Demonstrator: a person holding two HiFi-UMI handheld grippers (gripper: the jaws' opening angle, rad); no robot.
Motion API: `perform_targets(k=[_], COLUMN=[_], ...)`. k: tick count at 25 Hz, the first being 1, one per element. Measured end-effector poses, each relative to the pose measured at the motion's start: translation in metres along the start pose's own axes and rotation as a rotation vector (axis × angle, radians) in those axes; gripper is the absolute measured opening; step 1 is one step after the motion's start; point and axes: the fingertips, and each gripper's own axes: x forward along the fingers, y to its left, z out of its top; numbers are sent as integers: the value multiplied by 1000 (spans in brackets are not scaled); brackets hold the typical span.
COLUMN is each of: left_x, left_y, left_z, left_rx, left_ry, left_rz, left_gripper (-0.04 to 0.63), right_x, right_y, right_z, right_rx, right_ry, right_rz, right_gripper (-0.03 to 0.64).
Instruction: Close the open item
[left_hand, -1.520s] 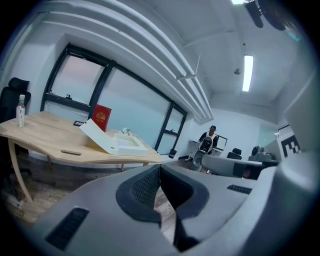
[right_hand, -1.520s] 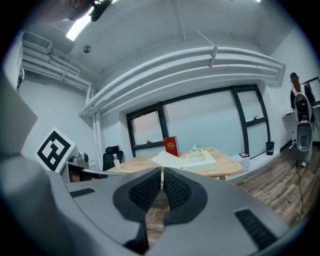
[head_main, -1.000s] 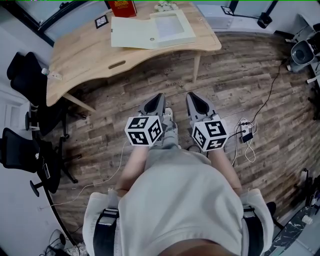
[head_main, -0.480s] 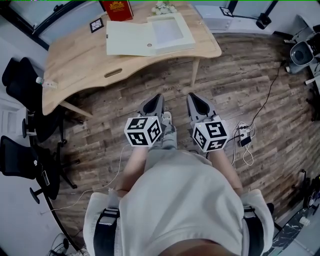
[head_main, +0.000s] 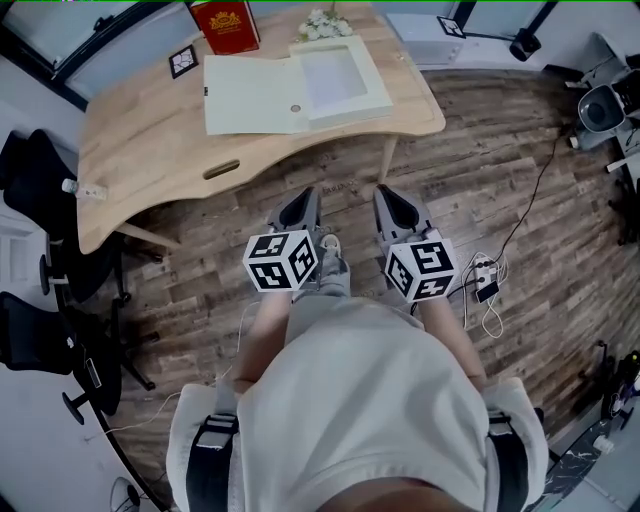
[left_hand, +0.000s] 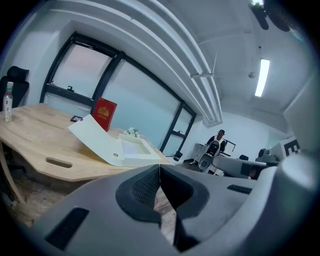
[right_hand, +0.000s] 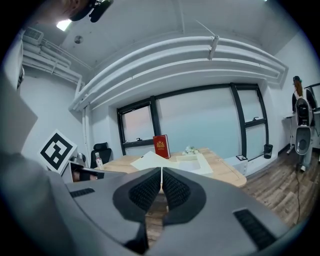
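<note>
Both claws are closed and empty: left claw (head_main: 303, 196) and right claw (head_main: 388, 196) have the jaws pressed together w/ nothing btw them, as each gripper view shows clearly. They hang side by side over the wooden floor (head_main: 480, 160), in front of the person's body, short of the near edge of the desk (head_main: 150, 140) and not touching it. The open item is a cream box file (head_main: 300, 85), which lies on the desk at the far edge, toward the far right corner. Its tray (head_main: 340, 72), white inside, is the part nearest to that corner. Its lid (head_main: 250, 95) is spread to the left, toward the middle of the desk, and in the left gripper view it appears raised at a slant, not lying flat. A red book (head_main: 225, 22) stands upright at the far edge, just behind the lid. Small white flowers (head_main: 325, 20) sit at the far edge behind the tray. A black-and-white marker tag (head_main: 183, 62) lies left of the lid, near it but apart. A small bottle (left_hand: 7, 101) stands upright at the left end of the desk, and black chairs (head_main: 40, 160) are on the floor beside that end. A power strip (head_main: 487, 285) w/ white cables lies on the floor to the right of the right claw. In the bkgd of the left gripper view a person (left_hand: 216, 141) stands far off, too small for detail.
</note>
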Motion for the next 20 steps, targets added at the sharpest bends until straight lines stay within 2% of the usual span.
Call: perform_targets(k=[20], left_x=[112], left_y=[75], left_z=[76], left_rx=[-33], left_ry=[19], left_rz=[9], left_gripper=[21], right_x=[140], right_y=[-42], right_z=[59], right_rx=[-29], right_ry=[21], right_rz=[28], right_gripper=[20])
